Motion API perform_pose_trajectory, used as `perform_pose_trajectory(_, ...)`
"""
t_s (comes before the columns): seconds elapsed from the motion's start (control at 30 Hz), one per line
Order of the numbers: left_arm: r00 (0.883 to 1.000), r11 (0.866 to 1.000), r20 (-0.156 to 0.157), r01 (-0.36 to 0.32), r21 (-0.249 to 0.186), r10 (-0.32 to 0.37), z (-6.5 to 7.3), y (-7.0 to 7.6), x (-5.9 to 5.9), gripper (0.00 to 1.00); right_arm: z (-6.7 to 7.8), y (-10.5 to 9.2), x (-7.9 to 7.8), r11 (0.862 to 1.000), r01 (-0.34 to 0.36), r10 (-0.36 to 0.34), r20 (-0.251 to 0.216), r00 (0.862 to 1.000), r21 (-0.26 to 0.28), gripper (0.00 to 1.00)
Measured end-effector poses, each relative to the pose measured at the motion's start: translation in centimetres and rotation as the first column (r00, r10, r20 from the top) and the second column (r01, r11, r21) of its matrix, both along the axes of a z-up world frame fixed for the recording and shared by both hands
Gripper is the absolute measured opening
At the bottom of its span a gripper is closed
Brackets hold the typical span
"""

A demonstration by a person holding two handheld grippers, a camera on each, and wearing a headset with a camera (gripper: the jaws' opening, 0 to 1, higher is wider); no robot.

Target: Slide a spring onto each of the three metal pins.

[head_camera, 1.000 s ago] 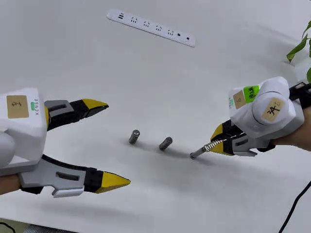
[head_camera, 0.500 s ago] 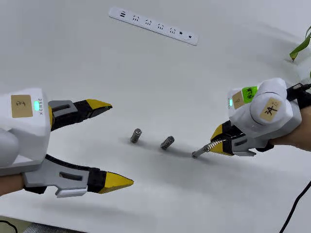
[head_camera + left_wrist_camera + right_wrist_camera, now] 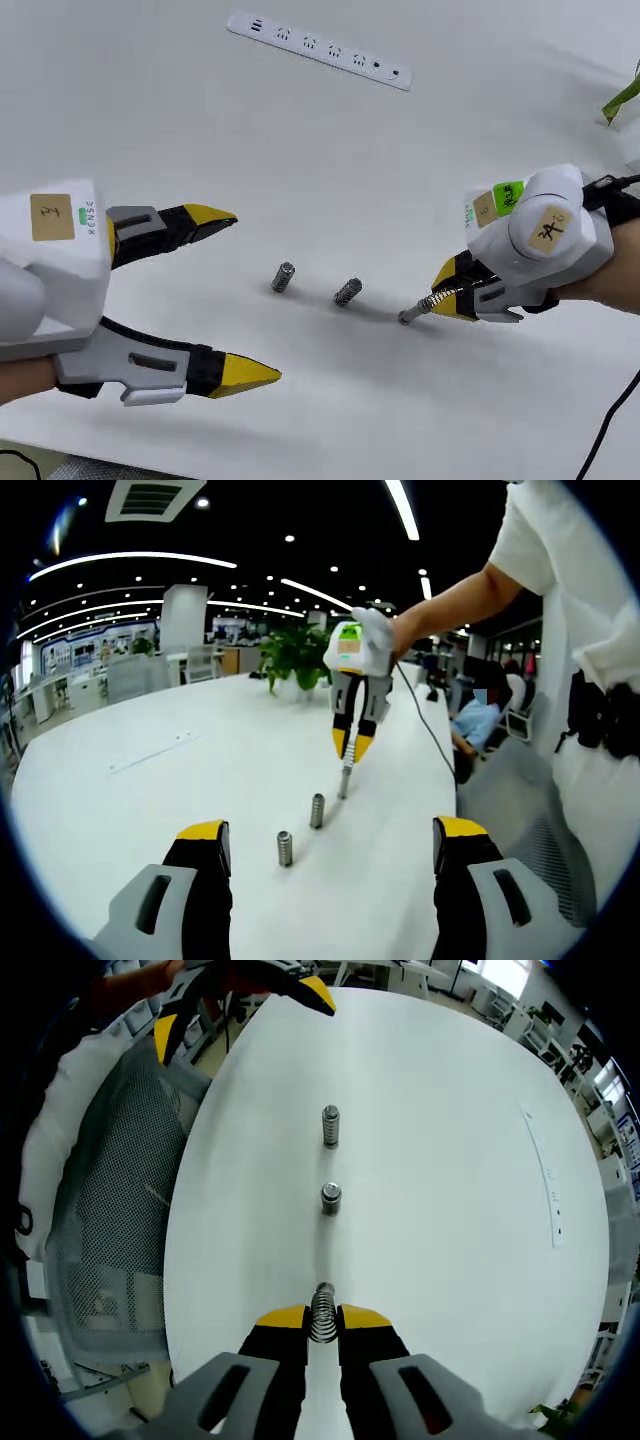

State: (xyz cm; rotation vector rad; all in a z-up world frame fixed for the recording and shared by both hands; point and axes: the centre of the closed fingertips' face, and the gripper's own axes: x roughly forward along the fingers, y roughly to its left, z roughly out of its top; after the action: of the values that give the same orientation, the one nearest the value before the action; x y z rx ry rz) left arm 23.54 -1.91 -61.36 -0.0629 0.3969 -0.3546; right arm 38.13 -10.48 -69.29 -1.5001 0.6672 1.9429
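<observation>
Spring [image 3: 433, 299] pinched by right gripper [image 3: 441, 295] on end pin [image 3: 408, 316]; left gripper [image 3: 256, 296] spread wide, well clear

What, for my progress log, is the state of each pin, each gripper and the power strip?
Left pin: standing, spring on it.
Middle pin: standing, spring on it.
Right pin: lower end bare, spring around its upper part, not yet pushed down.
Right gripper: shut on the spring.
Left gripper: open, holding nothing.
Strip: flat on the table, nothing plugged in.
</observation>
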Motion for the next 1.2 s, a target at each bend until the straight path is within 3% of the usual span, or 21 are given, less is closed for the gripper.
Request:
perform_pose_trajectory(0.77,1.000,1.000,-0.006,-0.003,-0.008,0.003,-0.3,0.1,0.0,0.84,-3.3,0.4,-0.7,1.000,-0.025,0.025,0.012,1.000,-0.001,0.12)
perform_pose_trajectory(1.2,1.000,1.000,-0.011,-0.002,-0.007,0.002,-0.3,0.0,0.0,0.84,-4.2,0.4,-0.7,1.000,-0.023,0.023,0.014,1.000,-0.002,0.12)
